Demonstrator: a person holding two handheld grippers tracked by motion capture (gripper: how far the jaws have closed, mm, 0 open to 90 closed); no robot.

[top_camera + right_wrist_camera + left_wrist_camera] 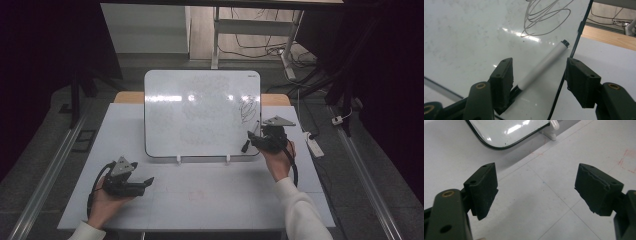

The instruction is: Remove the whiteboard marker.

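On the white desk (200,200) a whiteboard (200,115) stands propped on two small white feet, tilted back, with a dark looping scribble (247,110) near its right edge. Just in front of that right edge, the right gripper (255,140) is held up by the person's right hand (277,160), whose white sleeve comes in from the bottom of the high view. In the right gripper view, a white marker (541,66) with a dark tip lies slantwise between the two jaws, its tip pointing up toward the scribble (544,17) and the board's black rim. Its lower end sits against the inner face of the left-hand jaw; the right-hand jaw stands apart from the barrel, with a bare gap of board (461,37) showing between them. That gripper is partly open and not clamped on the marker; whether the marker rests on the board or on the gripper itself I cannot tell.

Near the desk's front left corner, the left gripper (145,182) lies low in the left hand (107,200), pointing right. In its own view the jaws gape wide over bare desk (536,195), holding nothing, with the whiteboard's lower corner (506,132) and one white foot (552,130) beyond them
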